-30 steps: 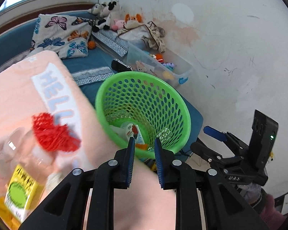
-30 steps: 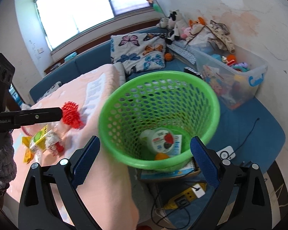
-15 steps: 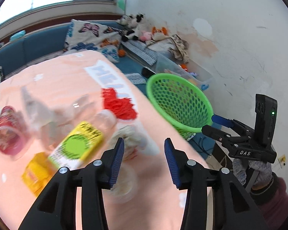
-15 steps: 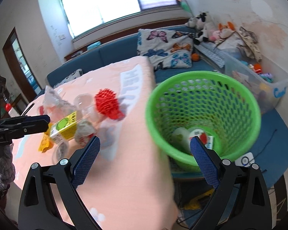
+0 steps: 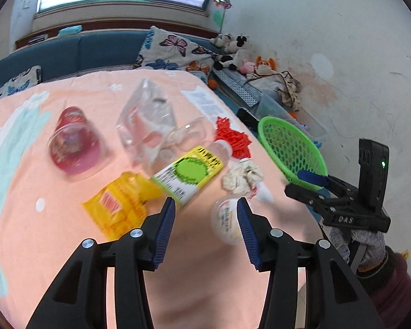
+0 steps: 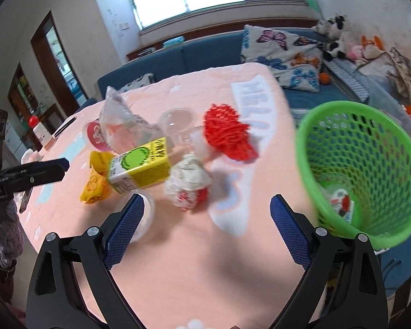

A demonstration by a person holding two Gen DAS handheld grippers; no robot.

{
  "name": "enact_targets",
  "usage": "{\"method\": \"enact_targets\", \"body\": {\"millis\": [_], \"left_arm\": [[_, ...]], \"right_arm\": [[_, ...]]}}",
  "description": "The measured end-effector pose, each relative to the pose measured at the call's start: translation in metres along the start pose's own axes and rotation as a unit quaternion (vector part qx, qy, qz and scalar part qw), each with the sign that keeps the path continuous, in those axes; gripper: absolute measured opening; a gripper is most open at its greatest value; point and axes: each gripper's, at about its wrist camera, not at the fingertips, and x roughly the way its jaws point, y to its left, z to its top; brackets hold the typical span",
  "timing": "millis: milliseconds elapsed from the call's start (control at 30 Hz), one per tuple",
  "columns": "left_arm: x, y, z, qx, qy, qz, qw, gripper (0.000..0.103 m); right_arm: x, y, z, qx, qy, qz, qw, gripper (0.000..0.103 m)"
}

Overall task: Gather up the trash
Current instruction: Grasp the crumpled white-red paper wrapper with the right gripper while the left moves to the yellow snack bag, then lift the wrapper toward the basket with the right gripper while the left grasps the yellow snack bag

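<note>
Trash lies on a pink tablecloth (image 5: 68, 246): a yellow-green carton (image 5: 190, 174) (image 6: 139, 164), a yellow wrapper (image 5: 120, 205) (image 6: 96, 181), crumpled paper (image 5: 242, 178) (image 6: 187, 182), a red net (image 5: 231, 138) (image 6: 227, 134), a small clear cup (image 5: 226, 219) (image 6: 143, 215), a red-lidded cup (image 5: 74, 142) and clear plastic packaging (image 5: 148, 118) (image 6: 117, 115). The green basket (image 6: 361, 164) (image 5: 290, 145) hangs off the table's right edge with trash inside. My left gripper (image 5: 205, 219) is open and empty above the carton and small cup. My right gripper (image 6: 205, 216) is wide open and empty before the crumpled paper.
A blue sofa (image 5: 96, 49) with butterfly pillows (image 6: 282, 52) and plush toys (image 5: 233, 52) runs behind the table. A clear storage bin (image 5: 287, 109) stands by the white wall. The right gripper shows at the right of the left wrist view (image 5: 312, 183).
Both grippers swung left from the basket to the trash on the table. The left gripper opened from nearly shut. The right gripper stayed wide open.
</note>
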Motion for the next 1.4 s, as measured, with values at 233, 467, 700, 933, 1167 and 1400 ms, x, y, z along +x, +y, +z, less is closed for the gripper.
{"method": "enact_targets", "body": {"millis": [233, 467, 700, 933, 1167, 1400], "left_arm": [[-0.012, 0.022, -0.019, -0.020, -0.002, -0.001, 0.9998, 0.045], [-0.012, 0.033, -0.034, -0.029, 0.004, 0.001, 0.9996, 0.045], [-0.006, 0.039, -0.035, -0.033, 0.010, 0.013, 0.9993, 0.045], [0.000, 0.045, -0.030, -0.021, 0.004, 0.049, 0.9985, 0.051], [0.012, 0.062, -0.030, -0.040, 0.015, 0.062, 0.9972, 0.052], [0.020, 0.045, -0.015, -0.021, 0.005, 0.046, 0.9987, 0.052]], "right_arm": [[0.027, 0.011, 0.014, -0.004, 0.016, 0.006, 1.000, 0.085], [0.055, 0.009, 0.020, 0.005, 0.039, 0.003, 0.999, 0.081], [0.073, 0.004, 0.019, 0.021, 0.064, 0.008, 0.998, 0.073], [0.077, 0.004, 0.016, 0.028, 0.073, 0.019, 0.997, 0.054], [0.069, 0.006, 0.018, 0.024, 0.062, 0.022, 0.998, 0.050], [0.058, 0.005, 0.020, 0.023, 0.047, 0.015, 0.999, 0.049]]}}
